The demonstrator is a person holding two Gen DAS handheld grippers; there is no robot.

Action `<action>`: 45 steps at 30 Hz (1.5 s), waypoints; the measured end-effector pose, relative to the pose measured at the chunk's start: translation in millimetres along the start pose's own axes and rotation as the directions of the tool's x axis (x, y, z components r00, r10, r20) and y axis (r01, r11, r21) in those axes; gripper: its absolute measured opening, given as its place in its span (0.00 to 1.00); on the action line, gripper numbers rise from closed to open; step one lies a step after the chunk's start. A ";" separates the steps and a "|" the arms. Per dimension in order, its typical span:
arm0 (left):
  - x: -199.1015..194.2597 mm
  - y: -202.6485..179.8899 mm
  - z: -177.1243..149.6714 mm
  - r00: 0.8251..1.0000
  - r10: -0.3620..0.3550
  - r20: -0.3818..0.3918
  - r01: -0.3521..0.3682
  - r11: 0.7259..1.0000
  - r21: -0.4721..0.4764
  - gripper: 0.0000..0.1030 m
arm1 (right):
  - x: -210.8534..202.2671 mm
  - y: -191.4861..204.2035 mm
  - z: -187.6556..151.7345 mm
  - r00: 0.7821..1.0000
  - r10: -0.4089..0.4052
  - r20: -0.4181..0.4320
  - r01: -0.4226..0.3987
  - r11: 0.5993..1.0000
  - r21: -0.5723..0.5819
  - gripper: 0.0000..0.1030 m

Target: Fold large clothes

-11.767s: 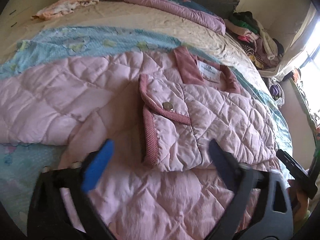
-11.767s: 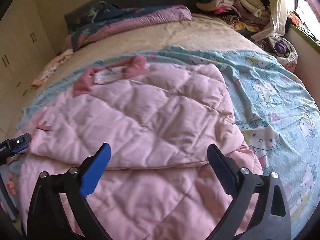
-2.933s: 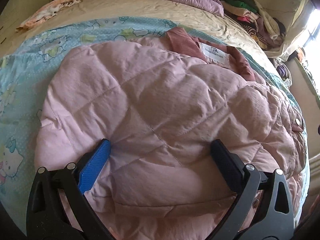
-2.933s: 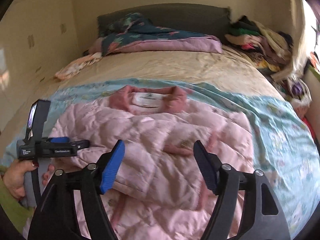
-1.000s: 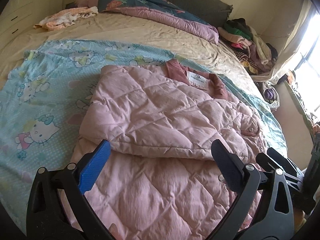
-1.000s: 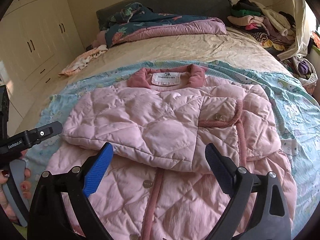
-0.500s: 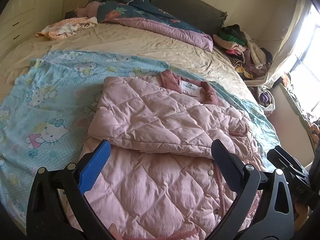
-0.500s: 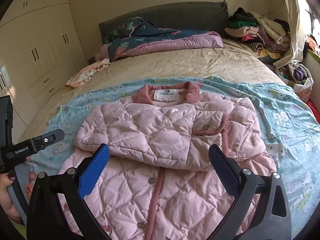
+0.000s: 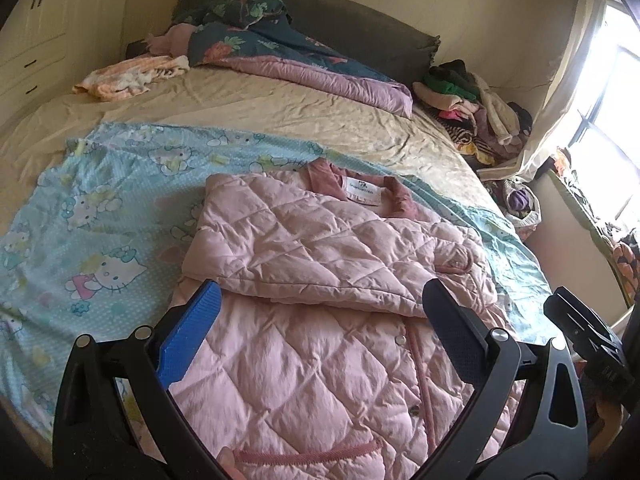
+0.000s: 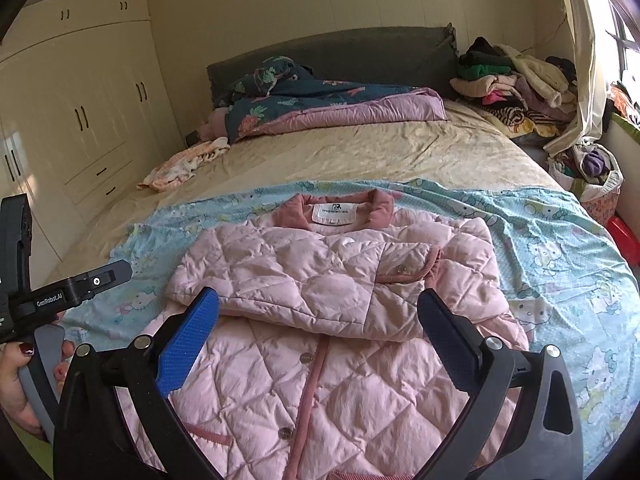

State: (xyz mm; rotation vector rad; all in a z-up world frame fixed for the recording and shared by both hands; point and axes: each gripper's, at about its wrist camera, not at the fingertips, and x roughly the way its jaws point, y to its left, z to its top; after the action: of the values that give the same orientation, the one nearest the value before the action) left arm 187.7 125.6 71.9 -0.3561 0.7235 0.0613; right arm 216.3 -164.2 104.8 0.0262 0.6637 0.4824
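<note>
A pink quilted jacket [image 9: 320,264] [image 10: 328,280] lies flat on a light blue cartoon-print sheet [image 9: 100,216] [image 10: 560,248] on the bed. Both sleeves are folded across its chest, and the darker pink collar with a white label [image 10: 334,213] points toward the headboard. My left gripper [image 9: 320,304] hovers open above the jacket's lower half, holding nothing. My right gripper [image 10: 318,312] is also open and empty, raised over the same hem end. In the right wrist view the left gripper's body shows at the far left, held by a hand [image 10: 16,380].
A dark floral quilt with a purple lining [image 10: 320,100] lies at the grey headboard. A small pale orange cloth [image 10: 184,164] sits on the beige bedsheet. Piled clothes [image 10: 516,84] fill the back right corner; a basket [image 10: 592,176] stands on the floor. Cream wardrobes [image 10: 80,112] line the left wall.
Both grippers have pulled back and risen away from the jacket, so more of the bed and room shows. The jacket lies still with its sleeves folded in.
</note>
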 end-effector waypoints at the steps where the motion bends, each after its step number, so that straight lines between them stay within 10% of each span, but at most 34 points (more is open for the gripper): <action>1: -1.6 -0.4 -0.6 1.000 0.003 0.002 -0.003 1.000 0.001 0.92 | -3.4 -0.4 -0.6 1.000 0.000 0.003 0.000 1.000 -0.002 0.96; 45: -73.8 20.8 -89.3 0.996 0.052 0.070 -0.055 0.997 0.045 0.92 | -85.2 -43.9 -85.6 0.997 -0.080 -0.003 0.080 0.996 -0.033 0.96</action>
State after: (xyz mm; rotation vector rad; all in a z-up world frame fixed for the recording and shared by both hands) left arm 71.8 119.7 52.4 -0.2883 0.6654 0.1063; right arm 125.6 -251.5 79.3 -0.0319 0.6581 0.4163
